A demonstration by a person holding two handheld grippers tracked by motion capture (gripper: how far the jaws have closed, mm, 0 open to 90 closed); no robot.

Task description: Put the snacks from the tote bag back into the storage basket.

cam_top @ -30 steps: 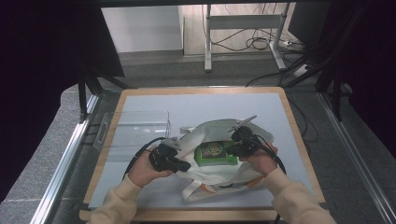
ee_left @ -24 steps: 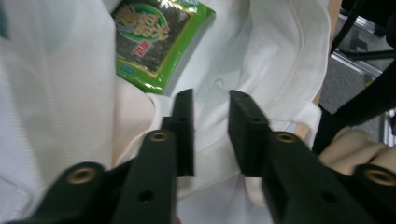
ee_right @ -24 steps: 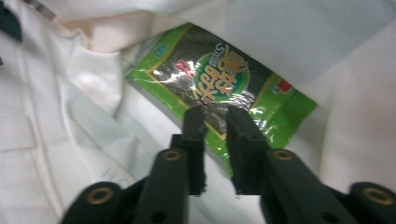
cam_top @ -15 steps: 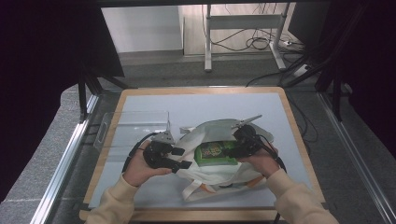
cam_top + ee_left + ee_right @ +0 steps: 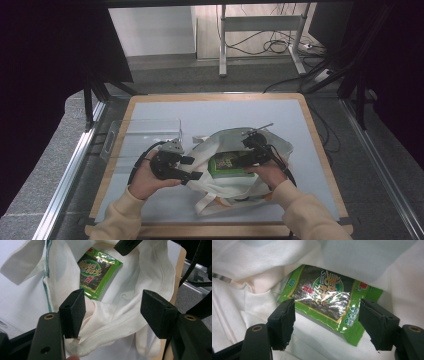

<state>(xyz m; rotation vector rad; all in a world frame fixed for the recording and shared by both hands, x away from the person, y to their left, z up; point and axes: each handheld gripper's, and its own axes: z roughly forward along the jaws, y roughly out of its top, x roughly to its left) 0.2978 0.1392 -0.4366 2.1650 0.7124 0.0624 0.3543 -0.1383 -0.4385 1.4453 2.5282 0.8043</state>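
Note:
A white cloth bag [image 5: 250,145] lies open at the middle of the table with a green seaweed snack packet [image 5: 227,164] inside it. My left gripper [image 5: 192,168] is open at the bag's left rim. In the left gripper view the left gripper [image 5: 113,312] has the folded, zippered rim of the bag [image 5: 112,327] between its spread jaws, and the packet [image 5: 98,272] lies beyond. My right gripper [image 5: 242,161] reaches into the bag from the right. In the right gripper view the right gripper [image 5: 327,322] is open just over the packet [image 5: 324,300], one jaw on each side.
A clear plastic box [image 5: 145,132] stands to the left of the bag. The bag's handles [image 5: 220,202] trail toward the table's wooden front edge [image 5: 215,231]. Bare table surface [image 5: 210,112] stretches behind the bag.
My left gripper has drawn slightly left and tilted at the bag's rim. The right gripper has stayed over the packet inside the bag.

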